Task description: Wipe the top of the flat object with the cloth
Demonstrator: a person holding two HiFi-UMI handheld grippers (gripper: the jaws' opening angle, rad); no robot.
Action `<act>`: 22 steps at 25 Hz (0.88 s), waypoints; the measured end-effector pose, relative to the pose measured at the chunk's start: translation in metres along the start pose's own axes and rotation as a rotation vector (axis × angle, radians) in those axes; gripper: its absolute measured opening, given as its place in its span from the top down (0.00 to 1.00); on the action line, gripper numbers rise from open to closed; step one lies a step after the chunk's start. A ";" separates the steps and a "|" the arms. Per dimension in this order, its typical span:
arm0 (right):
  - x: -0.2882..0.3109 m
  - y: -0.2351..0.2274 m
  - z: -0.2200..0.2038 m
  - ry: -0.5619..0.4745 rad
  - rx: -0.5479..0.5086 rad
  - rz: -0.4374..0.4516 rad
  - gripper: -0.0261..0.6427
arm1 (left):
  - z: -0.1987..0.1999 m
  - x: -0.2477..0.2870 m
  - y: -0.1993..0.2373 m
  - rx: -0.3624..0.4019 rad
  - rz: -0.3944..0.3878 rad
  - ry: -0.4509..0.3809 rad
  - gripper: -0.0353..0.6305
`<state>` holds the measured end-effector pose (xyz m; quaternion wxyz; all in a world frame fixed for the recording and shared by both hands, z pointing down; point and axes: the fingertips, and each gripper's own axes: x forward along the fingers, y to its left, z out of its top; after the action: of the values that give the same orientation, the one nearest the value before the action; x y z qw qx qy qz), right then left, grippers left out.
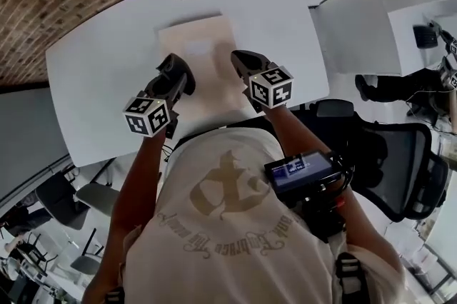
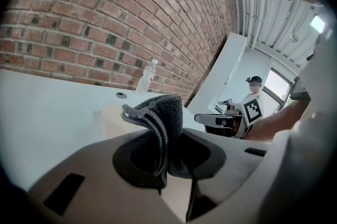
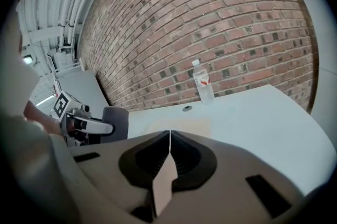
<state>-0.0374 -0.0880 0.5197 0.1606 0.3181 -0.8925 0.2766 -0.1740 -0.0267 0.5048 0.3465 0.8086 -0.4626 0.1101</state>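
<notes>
Cloth (image 2: 160, 123) fuzzy fabric; table (image 1: 107, 67) smooth, matt.

You wear a pale cream cotton T-shirt (image 1: 214, 245) printed with a large tan emblem (image 1: 225, 192) and an arc of tan gothic lettering (image 1: 235, 247) beneath it. A black box-shaped device with a blue-lit screen (image 1: 300, 170) is mounted at your chest on dark hardware, and a dark webbing strap (image 1: 348, 270) runs over your shoulder. Your left gripper (image 1: 176, 68) and right gripper (image 1: 243, 60) are smooth, rounded grey mouldings. Each carries a white cube with black square markers, one on the left (image 1: 148, 115) and one on the right (image 1: 271, 86). In the gripper views each shell shows a dark ribbed oval recess (image 3: 142, 165) round the jaws and a dark rectangular slot (image 3: 266, 186) to the side.
</notes>
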 end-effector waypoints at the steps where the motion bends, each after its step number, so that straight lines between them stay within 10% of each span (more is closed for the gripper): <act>1: 0.003 -0.004 0.002 0.002 0.001 0.011 0.93 | 0.004 0.004 0.000 -0.001 0.009 -0.002 0.78; 22: 0.031 -0.050 -0.028 0.135 0.133 0.058 0.92 | 0.066 0.097 0.008 0.043 0.073 0.076 0.79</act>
<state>-0.0249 -0.1185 0.5757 0.1909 0.2826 -0.8680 0.3609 -0.1368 -0.1380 0.5086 0.3423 0.7937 -0.4757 0.1631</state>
